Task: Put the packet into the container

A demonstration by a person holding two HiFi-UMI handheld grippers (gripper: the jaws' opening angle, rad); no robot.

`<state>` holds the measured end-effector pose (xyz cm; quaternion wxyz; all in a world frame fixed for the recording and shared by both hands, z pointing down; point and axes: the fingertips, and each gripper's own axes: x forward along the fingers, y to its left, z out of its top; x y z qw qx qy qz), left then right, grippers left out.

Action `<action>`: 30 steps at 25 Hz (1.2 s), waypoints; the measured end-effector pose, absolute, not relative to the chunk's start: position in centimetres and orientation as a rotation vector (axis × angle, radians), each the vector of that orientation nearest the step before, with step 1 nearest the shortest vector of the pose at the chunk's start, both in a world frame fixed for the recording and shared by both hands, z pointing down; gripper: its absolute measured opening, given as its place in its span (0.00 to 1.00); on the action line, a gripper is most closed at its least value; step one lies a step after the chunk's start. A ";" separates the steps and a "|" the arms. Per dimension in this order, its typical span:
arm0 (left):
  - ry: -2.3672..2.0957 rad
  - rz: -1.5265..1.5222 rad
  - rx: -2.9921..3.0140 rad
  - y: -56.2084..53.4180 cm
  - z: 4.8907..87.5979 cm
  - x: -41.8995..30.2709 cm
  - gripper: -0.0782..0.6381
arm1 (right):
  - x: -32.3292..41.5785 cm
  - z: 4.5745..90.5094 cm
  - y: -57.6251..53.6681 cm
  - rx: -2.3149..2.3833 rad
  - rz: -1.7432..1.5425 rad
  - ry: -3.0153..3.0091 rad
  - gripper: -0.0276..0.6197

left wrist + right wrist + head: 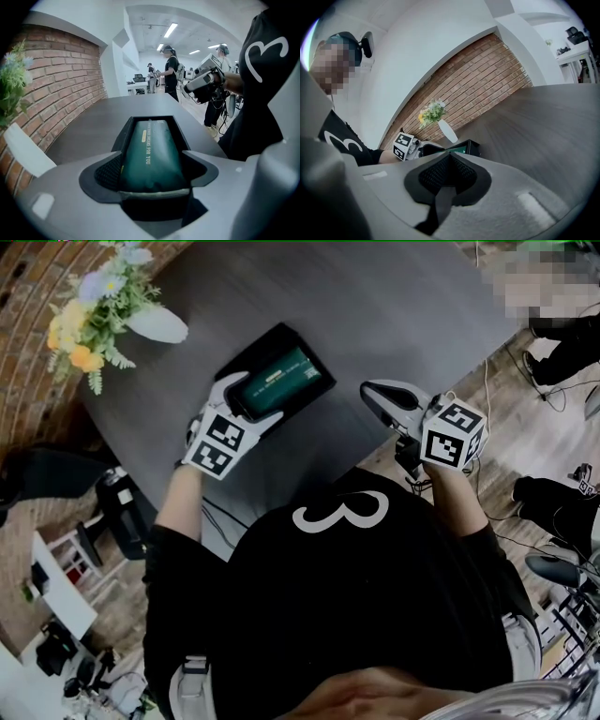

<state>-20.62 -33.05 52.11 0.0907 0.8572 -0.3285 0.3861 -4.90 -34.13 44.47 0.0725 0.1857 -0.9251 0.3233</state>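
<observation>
Gently is the way to finish this. The left gripper grasps the near end of the packet, whose far part already lies between the walls of the container on the table. The near end looks slightly raised in the jaws, so the sound move is probably to lower it until it rests flat, then let go without dragging it back out. Keeping it square to the walls should stop a corner from riding up on the rim.

The right gripper hangs off to the right by the table's near edge, jaws clenched on nothing.

The packet is dark green, long and softly plump, with a line of pale print down its middle and a flat sealed near edge.
</observation>
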 end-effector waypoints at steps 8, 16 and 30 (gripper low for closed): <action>-0.982 1.109 2.565 -32.9 51.8 -20.6 0.69 | -5.4 44.5 -33.8 0.535 0.975 -2.782 0.05; -1.139 0.840 2.552 -31.9 47.6 -21.0 0.68 | -6.6 42.7 -32.4 0.478 0.941 -2.825 0.05; -1.358 0.214 2.364 -23.3 38.5 -18.7 0.13 | -10.3 36.5 -26.0 0.255 0.685 -2.966 0.05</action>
